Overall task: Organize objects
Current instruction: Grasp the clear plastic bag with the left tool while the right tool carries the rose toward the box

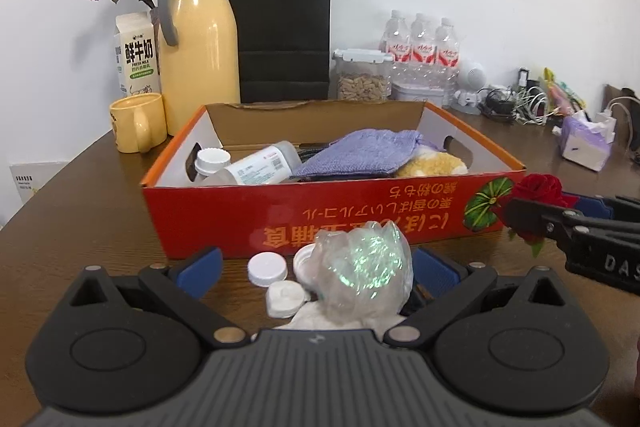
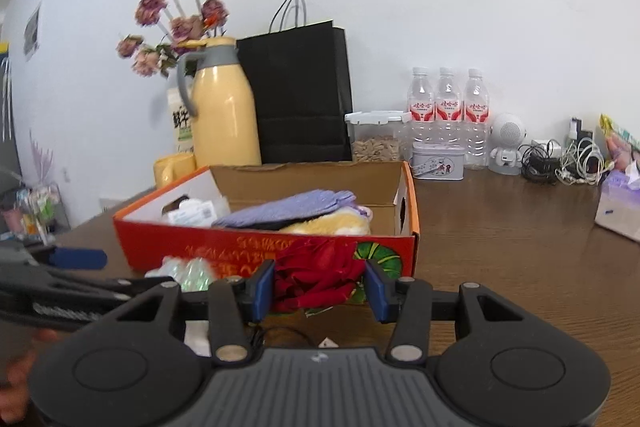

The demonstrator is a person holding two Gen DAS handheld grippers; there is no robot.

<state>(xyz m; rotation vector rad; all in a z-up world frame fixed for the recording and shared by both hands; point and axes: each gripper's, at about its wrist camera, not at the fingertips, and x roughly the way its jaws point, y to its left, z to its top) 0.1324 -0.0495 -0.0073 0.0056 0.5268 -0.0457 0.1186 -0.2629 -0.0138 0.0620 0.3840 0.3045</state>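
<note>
Closest in the left wrist view, the left hand-held gripper (image 1: 316, 273) is spread wide, grasping nothing. Between its blue fingertips, low on the brown bench (image 1: 80, 211), sits a crinkled clear wrapper (image 1: 362, 271) with a green shimmer. Just left of the wrapper lie two white bottle caps (image 1: 267, 267) and a small white lump, all touching or nearly touching one another. The wrapper lies straight ahead of this hand-held gripper, so the left hand is the nearer one for it.

In the right wrist view, the right hand-held gripper (image 2: 320, 289) is clenched on a red rose (image 2: 316, 275), the bloom squeezed between its blue pads. It hangs above the bench, just in front of the box's near wall, toward the box's right end.

Directly beyond both hand-held grippers stands an open orange cardboard box (image 1: 240, 223), its long side running left to right across the view. Inside it lie a white bottle (image 1: 256, 167) on its side at the left, a purple cloth (image 1: 360, 155) in the middle, and a yellow plush toy (image 1: 434, 165) at the right.

As a judgement, the rose needs to rise over the near wall and go forward to drop inside.

Farther back, against the wall, stand a yellow mug (image 1: 138, 123), a yellow jug (image 1: 200, 39), a milk carton, dried flowers, a black paper bag (image 1: 280, 27) and water bottles (image 1: 420, 43).
</note>
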